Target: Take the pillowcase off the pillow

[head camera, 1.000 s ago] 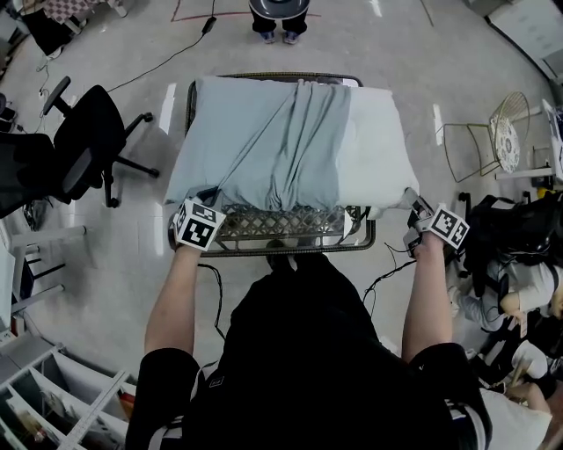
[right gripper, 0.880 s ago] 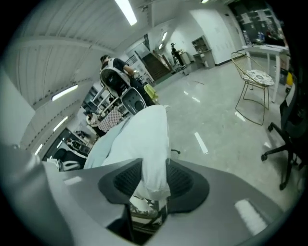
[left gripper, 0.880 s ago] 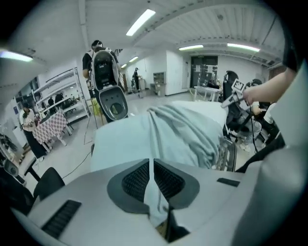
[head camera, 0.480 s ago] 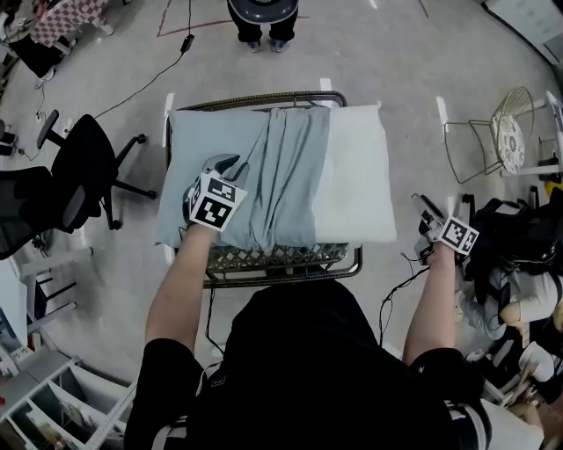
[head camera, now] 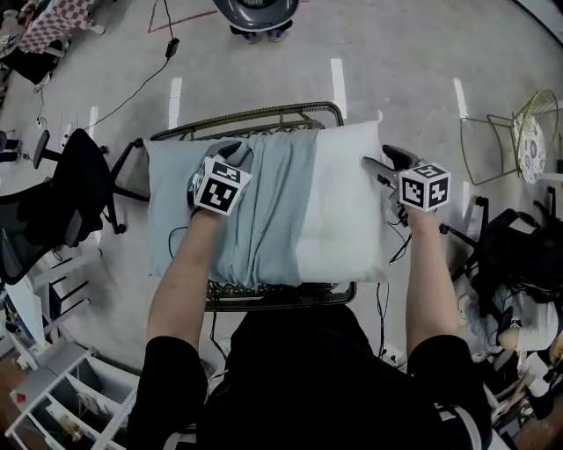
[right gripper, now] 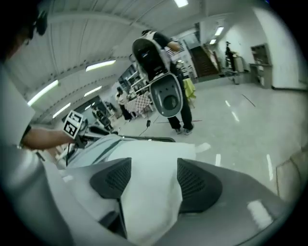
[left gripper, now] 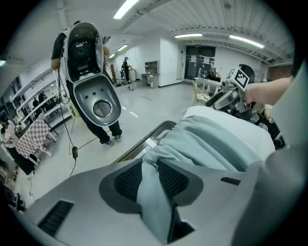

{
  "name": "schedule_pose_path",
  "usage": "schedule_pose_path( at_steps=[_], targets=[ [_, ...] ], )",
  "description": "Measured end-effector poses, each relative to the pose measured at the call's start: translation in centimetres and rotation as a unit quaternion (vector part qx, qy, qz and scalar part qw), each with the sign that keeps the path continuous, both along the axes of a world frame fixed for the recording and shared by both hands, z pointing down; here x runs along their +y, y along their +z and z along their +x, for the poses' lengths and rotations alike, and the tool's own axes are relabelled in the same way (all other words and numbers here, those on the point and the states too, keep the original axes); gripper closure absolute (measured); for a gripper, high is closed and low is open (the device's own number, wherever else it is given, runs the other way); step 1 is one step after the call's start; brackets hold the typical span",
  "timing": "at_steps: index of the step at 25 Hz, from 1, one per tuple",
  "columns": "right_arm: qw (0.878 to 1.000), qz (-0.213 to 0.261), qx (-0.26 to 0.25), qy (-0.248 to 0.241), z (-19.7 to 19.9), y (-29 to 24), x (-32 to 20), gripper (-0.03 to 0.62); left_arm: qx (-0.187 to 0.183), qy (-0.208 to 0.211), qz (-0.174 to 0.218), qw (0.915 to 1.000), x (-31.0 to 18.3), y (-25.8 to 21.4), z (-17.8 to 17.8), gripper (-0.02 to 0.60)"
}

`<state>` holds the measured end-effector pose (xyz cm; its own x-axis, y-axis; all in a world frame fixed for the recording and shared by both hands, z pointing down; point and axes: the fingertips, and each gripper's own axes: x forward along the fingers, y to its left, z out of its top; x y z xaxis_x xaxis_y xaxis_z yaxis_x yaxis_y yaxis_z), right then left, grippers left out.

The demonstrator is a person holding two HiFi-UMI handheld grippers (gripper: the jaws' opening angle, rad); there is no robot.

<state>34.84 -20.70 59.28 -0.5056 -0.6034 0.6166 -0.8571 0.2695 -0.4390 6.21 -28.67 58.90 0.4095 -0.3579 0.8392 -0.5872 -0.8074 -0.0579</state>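
Note:
A white pillow (head camera: 343,202) lies on a wire table (head camera: 264,112). A pale blue pillowcase (head camera: 264,211) covers its left part, bunched in folds; the right part is bare. My left gripper (head camera: 233,151) sits on the bunched cloth near the far edge. Its jaws have just been opening, and a gathered fold of pillowcase (left gripper: 151,192) fills the narrow gap, touching both pads. My right gripper (head camera: 383,160) is at the pillow's far right edge. Its jaws have just been opening too. They stand wide, with bare pillow (right gripper: 151,192) between them, not squeezed.
A person stands at the table's far end (head camera: 255,10). A black office chair (head camera: 70,189) is to the left and a wire chair (head camera: 519,141) to the right. Bags (head camera: 519,264) lie on the floor at the right, shelving (head camera: 62,395) at the near left.
Both grippers left the pillow's near edge and moved away from me. The left went onto the bunched pillowcase; the right swung in from beside the table to the pillow's far right edge.

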Motion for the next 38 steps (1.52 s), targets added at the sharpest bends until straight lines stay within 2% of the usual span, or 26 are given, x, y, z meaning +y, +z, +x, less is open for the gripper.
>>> schedule_pose_path(
  at_steps=[2,4,8,10,12,15,17,19,20,22,26,29,32,34,36,38],
  targets=[
    [0.993,-0.001,0.075,-0.089,-2.4,1.2,-1.6,0.283,-0.015,0.005,-0.009,0.9998,-0.3,1.1,0.1,0.48],
    [0.981,-0.011,0.117,-0.157,-3.7,2.3,-2.3,0.281,-0.03,0.012,-0.012,0.9994,-0.3,2.0,0.1,0.476],
    [0.967,-0.046,0.111,-0.225,-4.6,3.3,-2.4,0.275,-0.059,0.037,-0.013,0.9975,-0.8,2.9,0.2,0.465],
    [0.955,-0.046,0.131,-0.262,-4.3,2.5,-2.5,0.272,-0.055,0.04,-0.028,0.9973,-0.7,3.0,0.0,0.465],
    [0.934,-0.027,0.174,-0.31,-4.0,0.6,-3.1,0.208,-0.041,0.039,-0.047,0.9973,-0.8,2.7,-0.2,0.461],
    [0.899,-0.017,0.198,-0.391,-7.1,-0.8,-3.6,0.183,-0.041,0.041,-0.052,0.997,-1.3,2.3,-0.6,0.401],
    [0.872,-0.041,0.201,-0.444,-10.6,0.6,-2.9,0.161,-0.046,0.044,-0.059,0.9963,-1.4,2.5,-0.8,0.369],
    [0.837,-0.083,0.224,-0.492,-12.8,3.4,-1.7,0.155,-0.048,0.055,-0.069,0.995,-1.4,2.8,-0.7,0.372],
    [0.824,-0.102,0.233,-0.507,-13.4,4.5,-1.4,0.154,-0.05,0.066,-0.07,0.9941,-1.3,2.9,-0.5,0.384],
    [0.81,-0.126,0.242,-0.519,-13.6,5.8,-1.2,0.152,-0.062,0.096,-0.059,0.9917,-0.8,3.0,-0.2,0.431],
    [0.804,-0.133,0.248,-0.524,-13.1,6.8,-0.6,0.155,-0.098,0.162,-0.01,0.9819,0.2,3.6,0.7,0.466],
    [0.805,-0.124,0.25,-0.523,-12.9,6.6,0.2,0.222,-0.101,0.166,-0.014,0.9808,0.0,3.9,0.6,0.469],
    [0.815,-0.119,0.241,-0.514,-12.0,5.1,1.2,0.328,-0.123,0.172,-0.009,0.9773,-0.1,3.4,-0.1,0.557],
    [0.826,-0.115,0.222,-0.505,-11.4,3.6,1.9,0.394,-0.133,0.177,0.001,0.9751,-0.1,2.9,-0.9,0.568],
    [0.837,-0.106,0.21,-0.494,-11.1,2.5,2.2,0.416,-0.139,0.173,0.005,0.975,-0.2,2.4,-2.3,0.571],
    [0.842,-0.1,0.211,-0.486,-10.9,1.8,2.7,0.425,-0.141,0.165,0.005,0.9761,-0.3,2.0,-3.9,0.571]
  ],
)
